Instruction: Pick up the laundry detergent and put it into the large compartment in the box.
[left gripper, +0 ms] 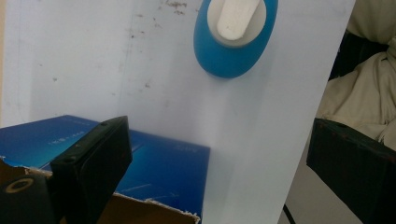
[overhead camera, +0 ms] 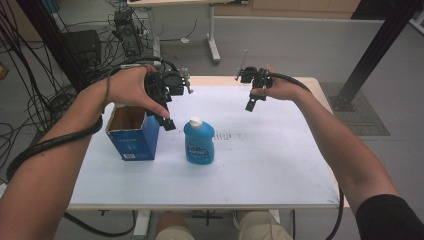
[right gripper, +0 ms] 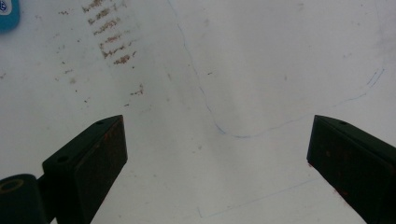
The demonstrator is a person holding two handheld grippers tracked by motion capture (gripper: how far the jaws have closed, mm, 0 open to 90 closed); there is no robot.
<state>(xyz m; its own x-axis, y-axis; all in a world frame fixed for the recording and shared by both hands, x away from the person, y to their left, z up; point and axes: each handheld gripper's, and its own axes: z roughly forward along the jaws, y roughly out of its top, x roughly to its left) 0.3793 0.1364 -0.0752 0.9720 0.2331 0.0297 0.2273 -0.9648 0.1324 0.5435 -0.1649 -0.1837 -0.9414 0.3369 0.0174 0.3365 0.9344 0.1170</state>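
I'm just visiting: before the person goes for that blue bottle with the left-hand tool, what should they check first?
1. Left gripper open: ok, jaws spread wide.
2. Blue plastic bottle with a white cap upright: ok, standing on the white table.
3. Cap closed: cannot tell.
4. Open blue cardboard box apart from the bottle: ok, a gap shows.
5. Right gripper out of the way: ok, open over bare table, far side.
6. Left gripper lined up with the bottle: not ok, it hangs over the box's edge.

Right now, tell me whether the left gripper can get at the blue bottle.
Probably yes: the left gripper hangs open beside the blue bottle, with bare table between them; the open box sits on its other side.
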